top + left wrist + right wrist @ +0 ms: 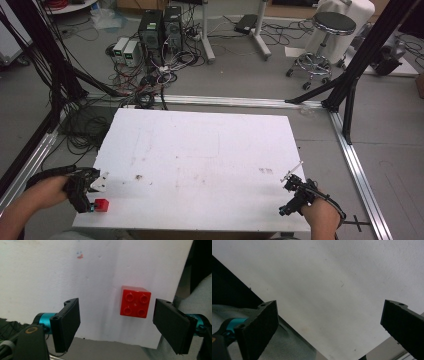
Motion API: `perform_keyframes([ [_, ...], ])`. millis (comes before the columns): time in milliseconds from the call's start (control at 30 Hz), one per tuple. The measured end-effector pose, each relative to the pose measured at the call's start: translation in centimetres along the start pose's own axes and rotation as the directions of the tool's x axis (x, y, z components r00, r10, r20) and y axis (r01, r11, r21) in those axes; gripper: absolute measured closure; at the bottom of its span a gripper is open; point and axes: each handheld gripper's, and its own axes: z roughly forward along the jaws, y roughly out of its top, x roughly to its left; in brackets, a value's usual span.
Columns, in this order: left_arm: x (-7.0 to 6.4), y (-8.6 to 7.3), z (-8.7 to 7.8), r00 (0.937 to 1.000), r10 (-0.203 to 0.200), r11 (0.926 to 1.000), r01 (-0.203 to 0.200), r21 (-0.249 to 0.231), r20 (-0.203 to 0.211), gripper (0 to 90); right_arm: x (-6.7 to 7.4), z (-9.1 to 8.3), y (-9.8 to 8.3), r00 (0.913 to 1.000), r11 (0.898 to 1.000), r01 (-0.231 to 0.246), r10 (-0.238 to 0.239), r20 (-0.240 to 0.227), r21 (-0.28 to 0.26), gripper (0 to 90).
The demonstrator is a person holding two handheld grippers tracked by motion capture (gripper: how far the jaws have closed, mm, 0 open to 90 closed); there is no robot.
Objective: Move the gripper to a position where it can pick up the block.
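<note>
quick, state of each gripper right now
Left gripper: open, holding nothing; the red brick sits on the white table between its jaws, touching neither.
Right gripper: open wide, holding nothing, over bare table.

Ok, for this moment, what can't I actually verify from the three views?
- Red brick: its underside and far sides are hidden by its own body in the left gripper view; in the high view it is too small for detail.
- Left gripper: in the high view the hand covers much of it.
- Right gripper: the lower ends of its fingers are cut off by the right gripper view's bottom edge.
- Marks on the table: too faint in the high view to identify.
</note>
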Motion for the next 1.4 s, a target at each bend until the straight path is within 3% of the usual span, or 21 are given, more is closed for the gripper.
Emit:
perform_keyframes([
  [267,-0.4,-0.3,0.5,0.9990,0.043,0.9990,-0.043,-0.006,0.013,22.3,-0.1,0.1,-0.1,1.0000,1.000,0.001,-0.001,-0.003,-0.001,0.9],
  [533,-0.8,-0.4,1.2,0.9939,0.108,0.9942,-0.108,0.003,0.026,22.3,-0.1,0.1,-0.2,1.0000,1.000,0.000,0.000,-0.008,0.001,0.9],
  [800,-1.0,-0.6,2.3,0.9918,0.124,0.9915,-0.125,0.034,0.032,22.4,-0.1,0.2,-0.2,1.0000,1.000,-0.004,0.004,-0.007,-0.004,0.9],
  [1133,-1.5,0.3,3.5,0.9848,0.163,0.9843,-0.167,0.058,0.059,22.4,-0.1,0.2,-0.3,0.9999,1.000,-0.004,0.003,-0.011,-0.006,0.9],
  [1400,-1.4,0.4,4.4,0.9844,0.165,0.9826,-0.169,0.076,0.063,22.4,-0.1,0.2,-0.3,0.9999,1.000,-0.004,0.004,-0.016,-0.005,0.9],
])
